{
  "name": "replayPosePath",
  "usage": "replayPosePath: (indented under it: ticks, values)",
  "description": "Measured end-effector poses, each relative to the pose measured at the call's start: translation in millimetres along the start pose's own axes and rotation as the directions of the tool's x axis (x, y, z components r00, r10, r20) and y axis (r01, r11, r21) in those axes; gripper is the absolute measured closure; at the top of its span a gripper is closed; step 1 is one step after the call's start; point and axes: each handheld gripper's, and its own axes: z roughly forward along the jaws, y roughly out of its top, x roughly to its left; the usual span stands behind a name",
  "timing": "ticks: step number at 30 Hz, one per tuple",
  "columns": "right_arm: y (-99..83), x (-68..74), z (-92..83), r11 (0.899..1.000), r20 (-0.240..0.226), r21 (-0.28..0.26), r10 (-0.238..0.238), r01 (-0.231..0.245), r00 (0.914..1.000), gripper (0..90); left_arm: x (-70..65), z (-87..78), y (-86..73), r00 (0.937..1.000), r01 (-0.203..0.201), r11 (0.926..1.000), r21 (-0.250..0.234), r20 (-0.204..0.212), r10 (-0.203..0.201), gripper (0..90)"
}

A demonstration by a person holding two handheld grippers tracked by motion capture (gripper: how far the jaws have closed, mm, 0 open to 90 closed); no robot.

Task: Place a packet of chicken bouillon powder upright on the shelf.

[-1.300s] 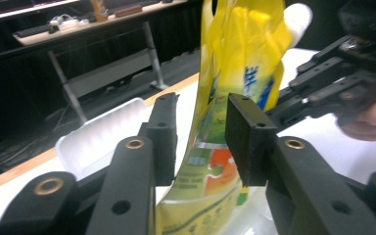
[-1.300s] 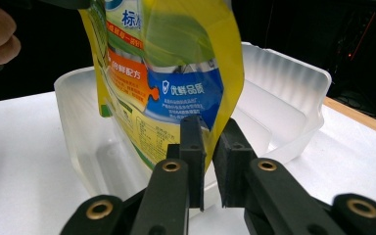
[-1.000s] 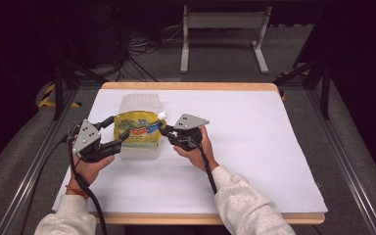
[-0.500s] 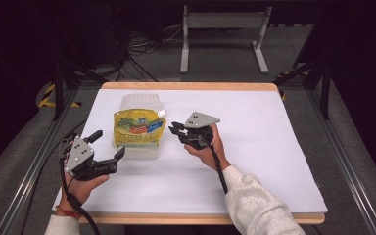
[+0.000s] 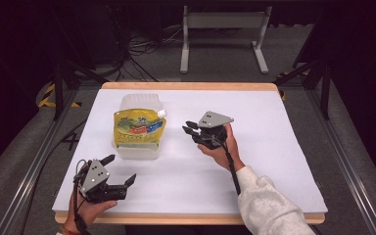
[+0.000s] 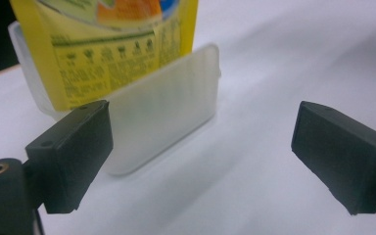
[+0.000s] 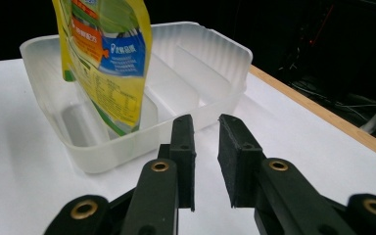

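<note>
High view shows a desk (image 5: 274,161) covered in white, with a wooden edge along its near and far sides, and a translucent plastic tray (image 5: 136,147) resting on its left half. A yellow spouted pouch (image 5: 139,128) stands inside the tray, leaning toward the tray's near wall, its white cap at the upper right corner. The left claw (image 5: 120,172) sits at the near left corner of the desk, well apart from the tray and nearer to the person than it; its jaws are spread wide with nothing between them, having just been opening. Left gripper view confirms this: the left claw (image 6: 200,152) frames bare white desk, and the tray's near wall (image 6: 166,117) with the pouch's printed yellow back (image 6: 122,58) rising behind it lies beyond the left jaw, untouched. The right claw (image 5: 189,128) hovers just right of the tray, pointing left toward the pouch, a hand wrapped round its body. Right gripper view looks along the right claw (image 7: 206,156), whose jaws stand close together with a narrow gap, gripping nothing; they have opened slightly. Beyond them the tray's ribbed inside (image 7: 191,73) shows dividers, and the pouch (image 7: 108,63) stands upright in the compartment at the tray's left end in that view, apart from the jaws.
</note>
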Motion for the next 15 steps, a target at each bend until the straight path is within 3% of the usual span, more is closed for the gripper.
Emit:
replayPosePath:
  ticks: [15]
  values:
    - [-13.3,-14.4,-33.8,0.993,0.069,0.099,-0.067,0.059,0.9954,68.9,2.6,9.4,-23.1,0.9998,-0.011,0.9951,0.098,0.019,0.009,8.6]
